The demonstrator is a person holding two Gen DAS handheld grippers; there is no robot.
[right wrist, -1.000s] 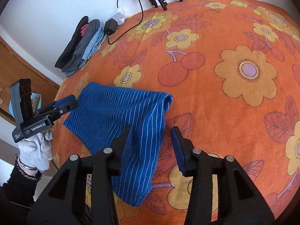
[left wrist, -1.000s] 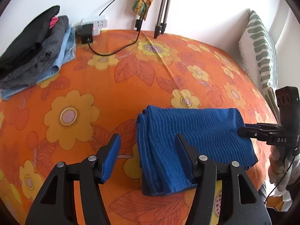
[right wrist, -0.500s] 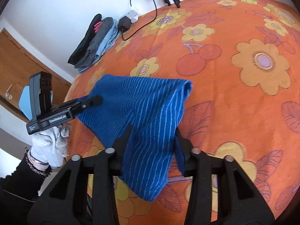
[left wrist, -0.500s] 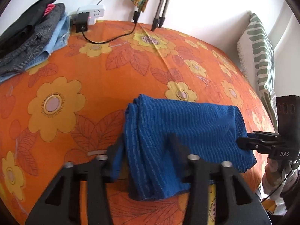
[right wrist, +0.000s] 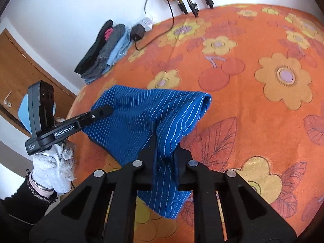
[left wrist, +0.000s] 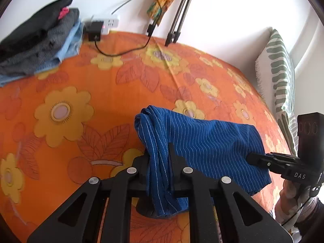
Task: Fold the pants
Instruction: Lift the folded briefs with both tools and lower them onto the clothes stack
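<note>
**Both grippers clamped on the blue pants**

Left wrist view: the left gripper (left wrist: 159, 162) pinches the bunched edge of the folded pants (left wrist: 202, 141), raised over the orange floral bed (left wrist: 81, 93).

Right wrist view: the right gripper (right wrist: 165, 151) grips the opposite end.

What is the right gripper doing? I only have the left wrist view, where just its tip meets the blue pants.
Observer: In the right wrist view the right gripper is shut on the blue pants, with cloth pinched between its fingers.
Operator: Is that end off the bed?
Observer: It appears raised above the bedspread, and a flap hangs below the fingers.
Operator: Who holds my gripper?
Observer: A gloved left hand, in a white knit glove, holds the left gripper.
</note>
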